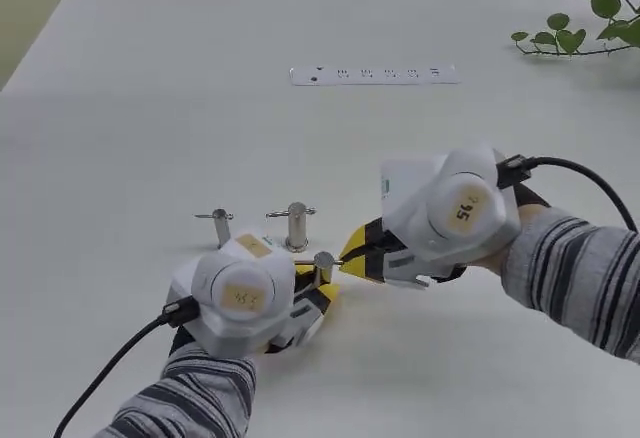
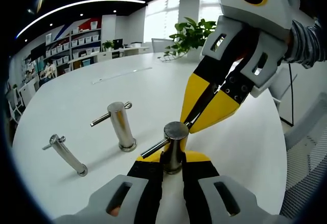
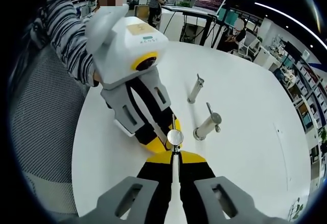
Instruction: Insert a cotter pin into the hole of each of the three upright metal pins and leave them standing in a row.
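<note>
- Head view: white table (image 1: 120, 138). The left gripper (image 1: 318, 293) sits low at centre and the right gripper (image 1: 352, 253) meets it from the right. The nearest metal pin (image 1: 324, 262) stands upright between them. Behind it are the middle metal pin (image 1: 297, 226) and the far metal pin (image 1: 221, 226), both upright, each with a cotter across its top. A power strip (image 1: 375, 75) and a plant (image 1: 585, 23) lie well beyond.
- Left gripper view: its own jaws are narrow, clamped on the nearest metal pin's lower shank. The cotter pin (image 2: 153, 150) runs through the hole, one end showing past it. The right gripper's yellow jaws pinch the other end.
- Right gripper view: its own jaws are closed to a slit on the cotter pin, aimed at the pin's head.
- Step in hand: third and last insertion, judged nearly seated.
- Next move calls for pushing the cotter pin home and letting go of it first. The shank is then freed without tipping the pin, which stands forward of the other two.
</note>
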Demonstrator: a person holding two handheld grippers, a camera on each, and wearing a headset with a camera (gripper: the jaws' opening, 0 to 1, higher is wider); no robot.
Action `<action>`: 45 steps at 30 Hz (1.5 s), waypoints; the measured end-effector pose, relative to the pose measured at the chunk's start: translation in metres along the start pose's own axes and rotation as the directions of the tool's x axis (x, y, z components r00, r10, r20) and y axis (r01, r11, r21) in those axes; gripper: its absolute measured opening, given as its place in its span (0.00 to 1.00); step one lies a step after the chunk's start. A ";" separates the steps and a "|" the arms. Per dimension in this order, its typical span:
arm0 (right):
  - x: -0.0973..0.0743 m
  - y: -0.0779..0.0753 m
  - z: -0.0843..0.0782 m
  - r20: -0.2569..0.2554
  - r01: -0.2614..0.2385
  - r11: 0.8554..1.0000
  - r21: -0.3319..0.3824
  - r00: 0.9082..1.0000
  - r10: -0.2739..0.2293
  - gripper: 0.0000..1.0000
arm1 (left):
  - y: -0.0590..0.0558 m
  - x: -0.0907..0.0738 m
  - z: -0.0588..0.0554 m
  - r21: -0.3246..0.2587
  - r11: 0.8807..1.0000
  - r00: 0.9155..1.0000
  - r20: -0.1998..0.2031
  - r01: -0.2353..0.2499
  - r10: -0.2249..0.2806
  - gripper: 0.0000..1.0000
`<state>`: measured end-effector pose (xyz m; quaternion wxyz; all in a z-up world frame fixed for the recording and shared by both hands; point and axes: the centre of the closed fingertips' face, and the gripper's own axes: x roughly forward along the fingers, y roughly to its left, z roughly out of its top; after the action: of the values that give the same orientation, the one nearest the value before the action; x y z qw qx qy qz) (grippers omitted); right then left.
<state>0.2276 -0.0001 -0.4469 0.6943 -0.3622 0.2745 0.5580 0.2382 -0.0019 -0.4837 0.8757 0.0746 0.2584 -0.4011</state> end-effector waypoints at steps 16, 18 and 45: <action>0.003 0.000 0.002 0.001 0.004 1.000 0.000 1.000 -0.004 0.00 | 0.000 0.001 -0.001 0.011 1.000 1.000 -0.003 -0.001 0.001 0.10; 0.003 0.000 0.002 0.004 0.005 1.000 0.002 1.000 -0.005 0.00 | 0.000 0.002 -0.001 0.011 1.000 1.000 -0.006 -0.005 0.005 0.10; 0.023 0.000 0.013 0.103 -0.067 0.971 0.227 0.994 0.045 0.09 | 0.006 -0.027 0.001 0.014 1.000 1.000 -0.018 -0.018 0.018 0.37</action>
<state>0.2322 0.0234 -0.4576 0.7281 -0.2437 0.3136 0.5588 0.2288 0.0197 -0.4696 0.8762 0.0867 0.2630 -0.3944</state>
